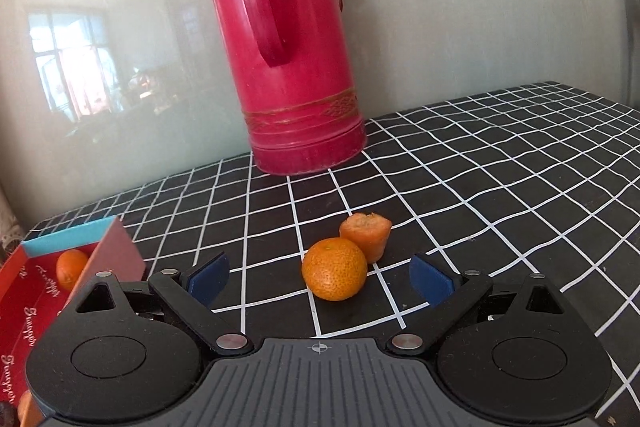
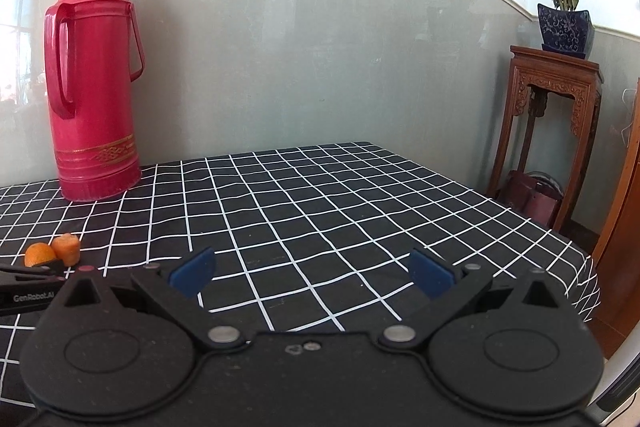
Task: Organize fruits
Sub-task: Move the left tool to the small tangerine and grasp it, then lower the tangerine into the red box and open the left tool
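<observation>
A small orange (image 1: 334,268) lies on the black checked tablecloth (image 1: 500,187), touching a cut carrot stub (image 1: 366,234) behind it. My left gripper (image 1: 320,279) is open, its blue pads (image 1: 208,279) on either side of the orange without touching it. A red box (image 1: 24,291) at the left holds another orange (image 1: 70,268). My right gripper (image 2: 312,273) is open and empty over bare cloth; in its view the orange (image 2: 38,254) and carrot stub (image 2: 68,247) show at far left beside the left gripper's fingertip (image 2: 52,265).
A tall red thermos (image 1: 288,47) stands at the back against the wall, also in the right wrist view (image 2: 92,87). A wooden stand (image 2: 552,131) with a potted plant (image 2: 562,15) is beyond the table's right edge.
</observation>
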A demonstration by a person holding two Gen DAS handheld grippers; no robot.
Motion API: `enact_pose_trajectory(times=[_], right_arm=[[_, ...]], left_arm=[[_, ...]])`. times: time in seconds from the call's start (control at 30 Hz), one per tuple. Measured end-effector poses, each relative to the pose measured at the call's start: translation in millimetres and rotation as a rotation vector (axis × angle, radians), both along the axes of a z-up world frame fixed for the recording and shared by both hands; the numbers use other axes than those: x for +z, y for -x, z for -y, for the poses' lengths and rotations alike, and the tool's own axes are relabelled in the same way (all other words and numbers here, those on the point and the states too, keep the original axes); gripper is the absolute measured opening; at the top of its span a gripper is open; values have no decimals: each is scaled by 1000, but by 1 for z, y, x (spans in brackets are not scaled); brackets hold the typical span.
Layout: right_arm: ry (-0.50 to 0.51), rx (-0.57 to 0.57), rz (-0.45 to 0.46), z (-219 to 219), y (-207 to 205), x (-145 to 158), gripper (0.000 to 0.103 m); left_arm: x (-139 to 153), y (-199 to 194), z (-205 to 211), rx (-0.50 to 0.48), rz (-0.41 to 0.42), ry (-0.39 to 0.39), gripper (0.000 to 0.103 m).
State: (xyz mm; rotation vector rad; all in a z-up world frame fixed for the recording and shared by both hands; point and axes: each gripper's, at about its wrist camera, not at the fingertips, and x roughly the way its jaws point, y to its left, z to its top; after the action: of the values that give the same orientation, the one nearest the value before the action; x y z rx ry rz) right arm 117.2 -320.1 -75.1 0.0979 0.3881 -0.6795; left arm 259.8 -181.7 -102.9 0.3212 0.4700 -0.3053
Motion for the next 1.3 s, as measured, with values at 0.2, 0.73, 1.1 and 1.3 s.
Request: enact_pose_trajectory(times=[0.2, 0.73, 1.1, 1.3], right_arm=[[-12, 11, 3, -1, -1, 0, 97], [-24, 24, 2, -2, -3, 0, 97], [-23, 46, 17, -5, -2, 3, 97], [-20, 86, 31, -19, -6, 6, 97]], left_arm=[[-5, -10, 1, -3, -28, -5, 84], [-8, -11, 5, -33, -39, -8, 39], [5, 7, -6, -26, 52, -6, 39], [26, 22, -32, 45, 132, 28, 39]])
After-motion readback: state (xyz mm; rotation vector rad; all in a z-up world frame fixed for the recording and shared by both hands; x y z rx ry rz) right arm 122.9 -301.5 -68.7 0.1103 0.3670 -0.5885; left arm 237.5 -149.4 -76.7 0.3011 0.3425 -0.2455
